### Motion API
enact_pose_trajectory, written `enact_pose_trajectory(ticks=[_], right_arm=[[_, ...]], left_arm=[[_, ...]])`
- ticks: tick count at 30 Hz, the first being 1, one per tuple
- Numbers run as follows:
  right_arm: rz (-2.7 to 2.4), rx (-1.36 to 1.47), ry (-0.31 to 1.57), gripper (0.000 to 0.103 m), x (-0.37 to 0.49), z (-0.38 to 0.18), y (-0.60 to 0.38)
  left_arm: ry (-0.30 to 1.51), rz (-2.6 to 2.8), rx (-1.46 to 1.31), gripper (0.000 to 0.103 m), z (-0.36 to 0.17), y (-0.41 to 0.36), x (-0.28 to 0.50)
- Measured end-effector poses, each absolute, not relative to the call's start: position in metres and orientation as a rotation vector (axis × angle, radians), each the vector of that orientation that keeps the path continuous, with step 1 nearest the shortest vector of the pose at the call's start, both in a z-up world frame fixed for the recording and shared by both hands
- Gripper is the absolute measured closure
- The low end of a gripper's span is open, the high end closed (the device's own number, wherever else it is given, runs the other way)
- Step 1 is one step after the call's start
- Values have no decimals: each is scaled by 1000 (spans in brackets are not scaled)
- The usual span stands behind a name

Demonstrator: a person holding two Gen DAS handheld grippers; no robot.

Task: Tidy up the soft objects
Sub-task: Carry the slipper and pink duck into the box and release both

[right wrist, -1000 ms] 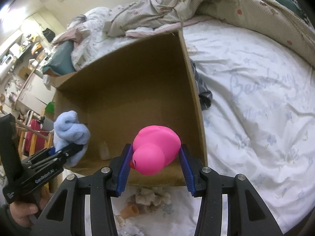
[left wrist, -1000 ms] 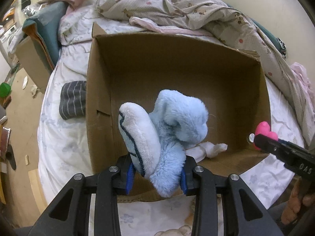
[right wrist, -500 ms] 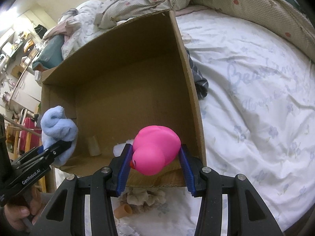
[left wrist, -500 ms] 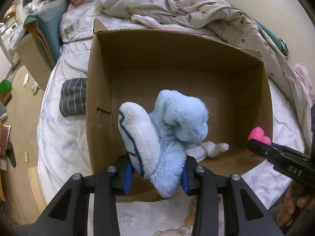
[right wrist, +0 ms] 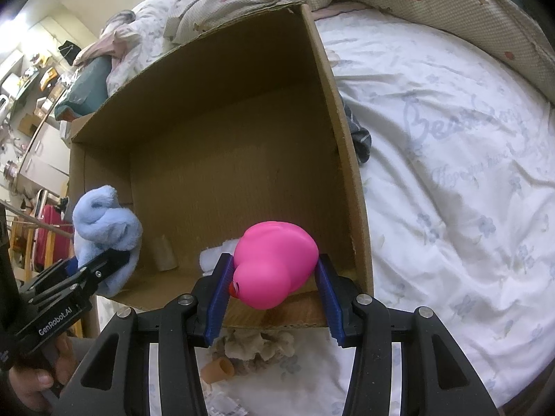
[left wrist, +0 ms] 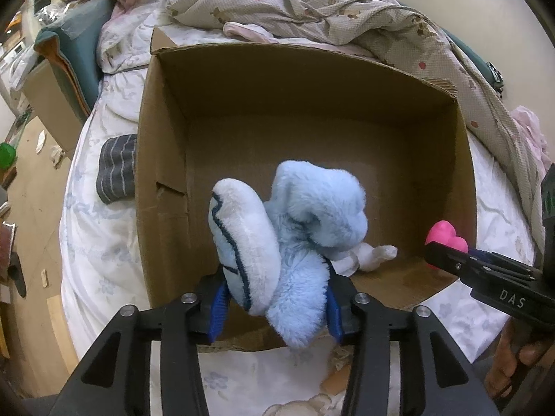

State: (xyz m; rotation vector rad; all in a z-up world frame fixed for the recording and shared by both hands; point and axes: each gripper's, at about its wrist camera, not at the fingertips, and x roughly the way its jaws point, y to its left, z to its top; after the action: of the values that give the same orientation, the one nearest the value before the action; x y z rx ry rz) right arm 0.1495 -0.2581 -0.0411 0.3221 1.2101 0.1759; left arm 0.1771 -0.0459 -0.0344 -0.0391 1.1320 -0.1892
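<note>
Two claws over cardboard box [left wrist: 163, 208], left claw [left wrist: 275, 306] opening around blue plush [left wrist: 295, 239], looser than before, right claw [right wrist: 274, 298] clamping pink duck [right wrist: 274, 263]

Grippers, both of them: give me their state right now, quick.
Left gripper: jaws opening, blue plush toy between them, over the cardboard box.
Right gripper: shut on the pink rubber duck.

Striped grey cloth [left wrist: 116, 168] beside box; rumpled beige quilt [left wrist: 347, 10] behind; white bedsheet [right wrist: 451, 159].
</note>
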Motion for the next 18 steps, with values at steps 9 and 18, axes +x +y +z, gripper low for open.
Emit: enact_pose_trajectory(ticks=[9,18], right_arm=[[183,346,1198,53,149,-40,-261],[189,396,1071,23,146,-19,-269]], left_arm=[[1107,-169,-21,37,-27,-47,176],[1084,-152,12,36,-20,-45,177]])
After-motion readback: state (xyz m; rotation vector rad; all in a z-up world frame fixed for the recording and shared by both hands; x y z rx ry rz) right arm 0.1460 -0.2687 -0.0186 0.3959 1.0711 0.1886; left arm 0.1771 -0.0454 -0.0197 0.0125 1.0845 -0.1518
